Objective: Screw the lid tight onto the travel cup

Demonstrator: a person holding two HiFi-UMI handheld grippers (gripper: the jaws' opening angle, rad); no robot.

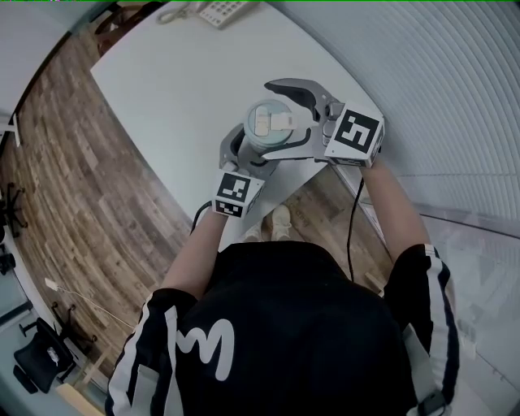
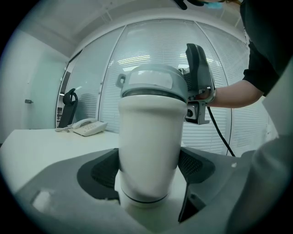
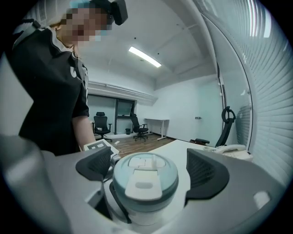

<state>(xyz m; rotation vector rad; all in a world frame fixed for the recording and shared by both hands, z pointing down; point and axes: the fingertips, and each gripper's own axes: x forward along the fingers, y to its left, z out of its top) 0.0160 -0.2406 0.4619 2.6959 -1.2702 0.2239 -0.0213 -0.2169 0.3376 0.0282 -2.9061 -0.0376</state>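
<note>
A white travel cup [image 2: 151,151] with a pale blue-grey lid [image 2: 153,84] stands on the white table [image 1: 187,73] near its front corner. My left gripper [image 2: 151,170] is shut on the cup's body, a pad pressed to each side low down. In the head view the lid [image 1: 270,123] shows from above, with the left gripper [image 1: 262,148] under it. My right gripper [image 3: 151,169] reaches in level from the right with its jaws on either side of the lid [image 3: 145,180]. Those jaws stand wide open, with a gap between the right pad and the lid's rim.
A white desk telephone [image 1: 215,10] sits at the table's far end. Window blinds [image 1: 455,73] run close along the table's right side. The wooden floor [image 1: 73,179] lies to the left, and office chairs [image 3: 101,124] stand at the back of the room.
</note>
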